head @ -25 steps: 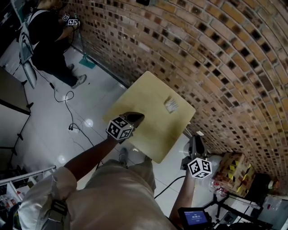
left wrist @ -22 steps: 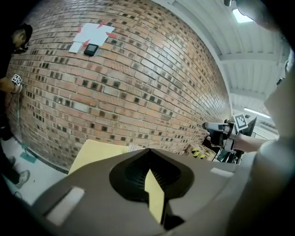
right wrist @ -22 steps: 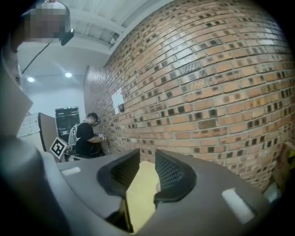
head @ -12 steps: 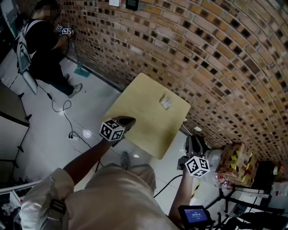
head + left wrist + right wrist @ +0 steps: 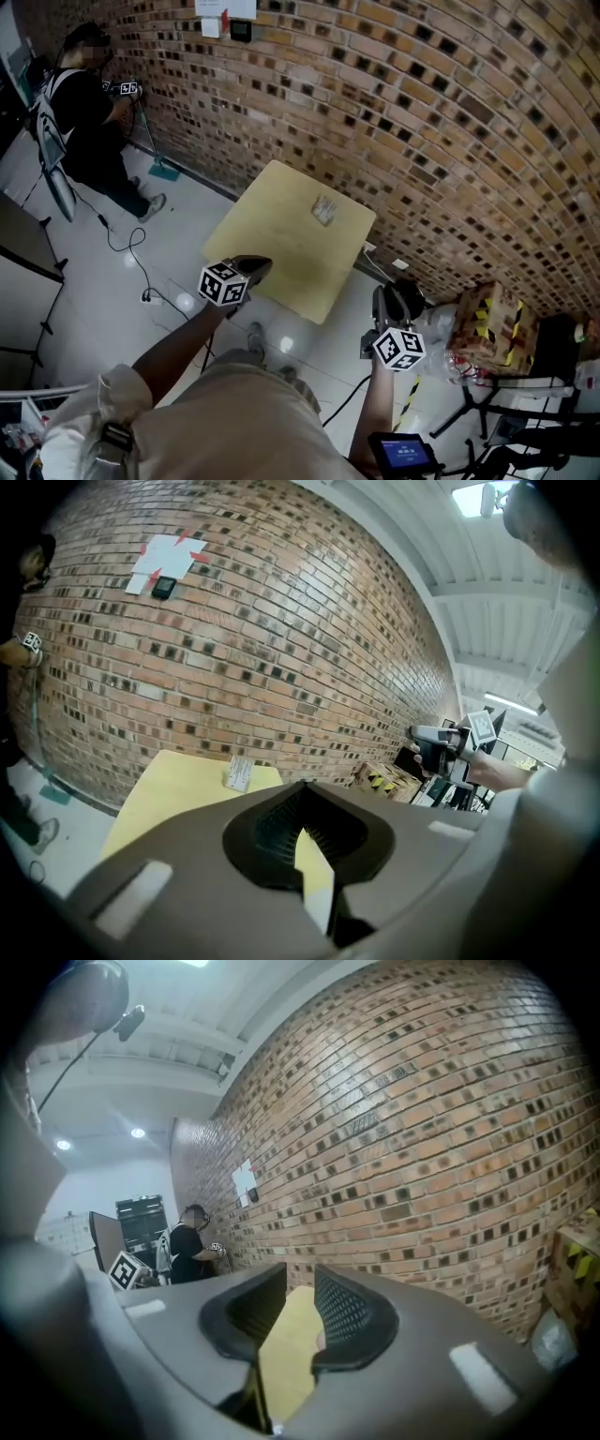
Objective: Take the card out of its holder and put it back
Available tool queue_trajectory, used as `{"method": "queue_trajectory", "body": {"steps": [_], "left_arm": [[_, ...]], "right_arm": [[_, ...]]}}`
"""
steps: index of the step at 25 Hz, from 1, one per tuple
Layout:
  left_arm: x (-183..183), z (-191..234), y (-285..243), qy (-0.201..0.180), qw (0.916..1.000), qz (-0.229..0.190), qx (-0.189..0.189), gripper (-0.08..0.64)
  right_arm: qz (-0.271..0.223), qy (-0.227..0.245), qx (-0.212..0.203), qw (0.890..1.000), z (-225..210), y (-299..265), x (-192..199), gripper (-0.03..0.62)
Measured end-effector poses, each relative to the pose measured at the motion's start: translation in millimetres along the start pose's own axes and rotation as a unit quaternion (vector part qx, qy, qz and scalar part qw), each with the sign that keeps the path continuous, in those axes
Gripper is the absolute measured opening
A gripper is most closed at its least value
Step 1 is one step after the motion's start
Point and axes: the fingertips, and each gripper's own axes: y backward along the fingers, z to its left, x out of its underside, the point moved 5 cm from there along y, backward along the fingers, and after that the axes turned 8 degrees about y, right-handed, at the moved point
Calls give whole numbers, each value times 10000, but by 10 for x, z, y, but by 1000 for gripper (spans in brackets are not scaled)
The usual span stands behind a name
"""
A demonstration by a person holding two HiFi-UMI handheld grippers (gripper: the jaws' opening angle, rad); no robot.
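A small clear card holder with a white card [image 5: 324, 208] stands near the far edge of the yellow square table [image 5: 281, 246]. The left gripper view also shows the card holder [image 5: 239, 773], well ahead of the jaws. My left gripper [image 5: 257, 265] hovers at the table's near left corner, far from the holder. Its jaws [image 5: 302, 789] meet at the tips, with nothing between them. My right gripper [image 5: 392, 298] hangs off the table's right side over the floor. Its jaws [image 5: 300, 1286] stand apart and are closing on nothing; the table top [image 5: 286, 1358] shows through the gap.
A brick wall [image 5: 422, 112] runs behind the table. Another person [image 5: 84, 112] stands at the far left by the wall, with cables [image 5: 131, 234] on the white floor. A cardboard box with striped tape [image 5: 492, 328] and stands crowd the right.
The head view has pulled back, so the table looks smaller and farther. My left gripper has drifted from over the table to its near left corner. The right gripper stays off the table's right side.
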Motion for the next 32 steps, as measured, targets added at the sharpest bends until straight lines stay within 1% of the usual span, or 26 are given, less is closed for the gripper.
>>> {"method": "queue_trajectory", "body": {"steps": [3, 5, 10, 17, 22, 27, 30, 32], "left_arm": [[116, -275, -43, -75, 9999, 88, 1, 20], [199, -453, -51, -124, 9998, 144, 28, 20], [394, -757, 40, -54, 9997, 203, 114, 20], [718, -1022, 209, 104, 9997, 185, 87, 20], [882, -1174, 281, 170, 9997, 155, 51, 21], [943, -1283, 425, 171, 9998, 11, 63, 20], [1022, -1290, 544, 225, 9997, 57, -8, 21], [1010, -1298, 555, 218, 9997, 64, -24, 20]], "right_arm": [[-31, 26, 46, 10000, -93, 250, 11, 89], [-5, 126, 116, 9999, -137, 428, 33, 84], [8, 411, 151, 9990, -143, 780, 58, 75], [37, 363, 96, 9993, -131, 1165, 233, 75], [198, 327, 76, 9992, -147, 1393, 447, 75], [135, 358, 75, 9992, -88, 1588, 441, 72], [206, 335, 35, 9992, -31, 1656, 501, 72], [219, 341, 13, 9992, -47, 1658, 496, 71]]}}
